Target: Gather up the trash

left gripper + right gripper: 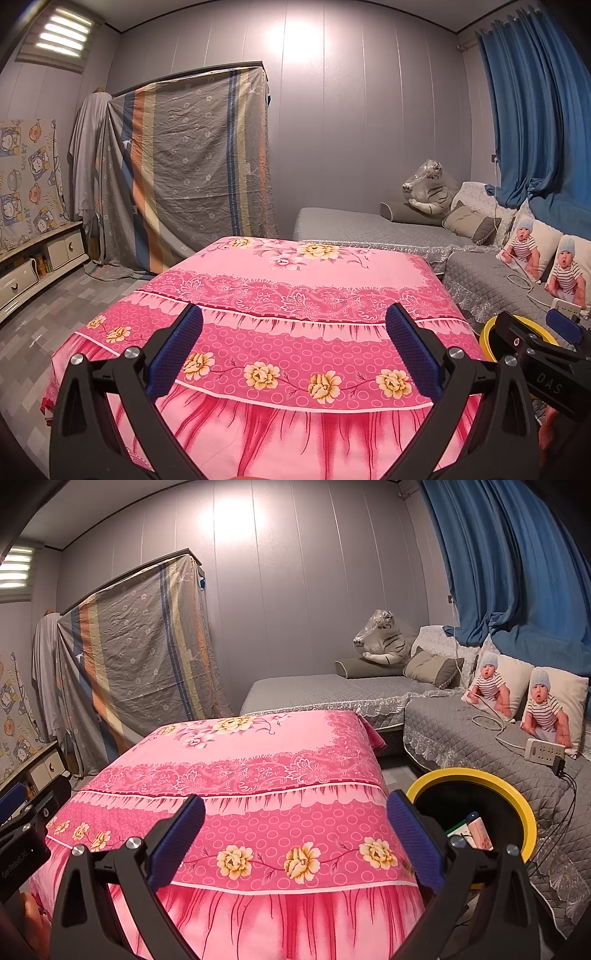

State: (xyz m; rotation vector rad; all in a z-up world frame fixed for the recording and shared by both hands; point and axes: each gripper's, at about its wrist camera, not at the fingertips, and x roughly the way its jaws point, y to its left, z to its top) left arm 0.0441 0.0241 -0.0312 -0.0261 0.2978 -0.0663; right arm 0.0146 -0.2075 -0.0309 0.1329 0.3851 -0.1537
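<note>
left claw [293, 354]: apart, empty | right claw [295, 836]: apart, empty | yellow-rimmed bin [517, 797] holding trash, just right of it

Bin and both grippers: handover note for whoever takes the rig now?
Left gripper: open, empty, over the pink cloth.
Right gripper: open, empty, over the same cloth, next to the bin.
Bin: yellow rim, on the floor between cloth-covered table and sofa; some trash already inside.
Done: cloth top shows no trash.
Left: none visible elsewhere in these views; check outside them.
</note>
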